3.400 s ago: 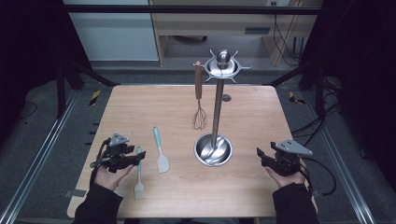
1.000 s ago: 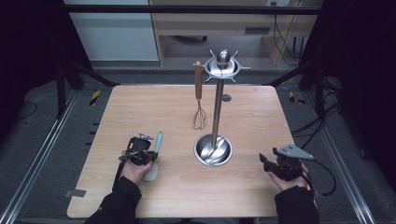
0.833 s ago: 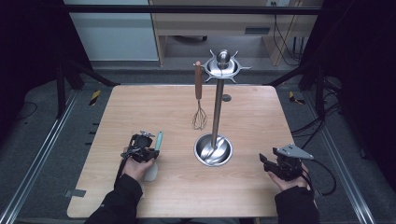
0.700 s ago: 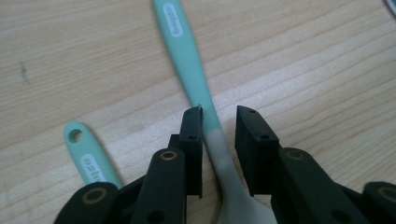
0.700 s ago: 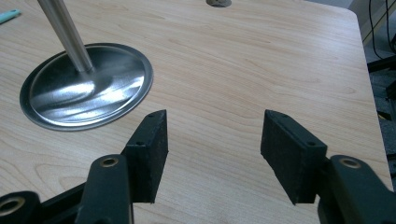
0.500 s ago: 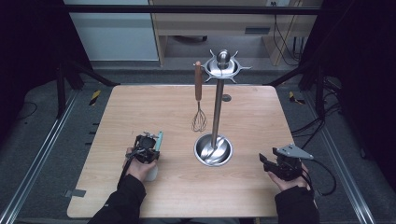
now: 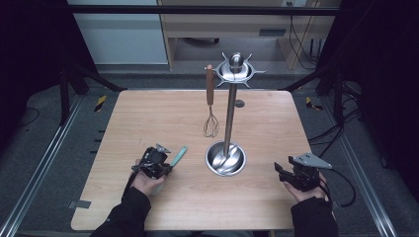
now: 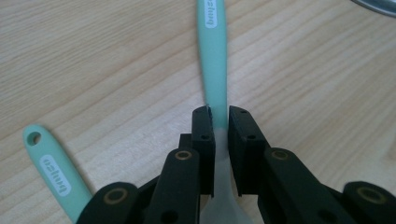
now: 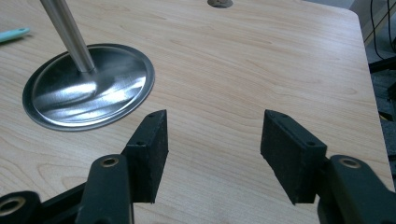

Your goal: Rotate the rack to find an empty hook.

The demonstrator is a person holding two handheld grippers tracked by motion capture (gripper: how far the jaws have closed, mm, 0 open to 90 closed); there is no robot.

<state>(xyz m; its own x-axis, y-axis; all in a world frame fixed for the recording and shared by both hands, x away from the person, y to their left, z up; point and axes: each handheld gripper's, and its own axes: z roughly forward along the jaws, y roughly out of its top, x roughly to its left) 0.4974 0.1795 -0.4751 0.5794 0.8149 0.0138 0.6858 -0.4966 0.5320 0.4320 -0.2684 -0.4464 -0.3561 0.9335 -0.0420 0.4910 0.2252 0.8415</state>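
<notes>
Tabletop: pale wooden square tabletop, grain running across; carries everything below.
Stand: polished steel utensil stand, upright pole on a round dished base, star-shaped hook crown on top; right of centre.
Whisk: wire whisk with brown wooden handle, hanging from a hook on the left of the crown, clear of the base.
Left gripper: black two-jaw left gripper, near the front left of the tabletop, left of the stand base; jaws have just been closing and now press both sides of the spatula's neck.
Right gripper: black two-jaw right gripper, near the front right edge; jaws wide apart, bare wood between them.
Held spatula: mint-green silicone spatula, handle pointing away toward the stand base.
Second spatula: matching mint-green spatula, flat on the wood beside the left gripper.
</notes>
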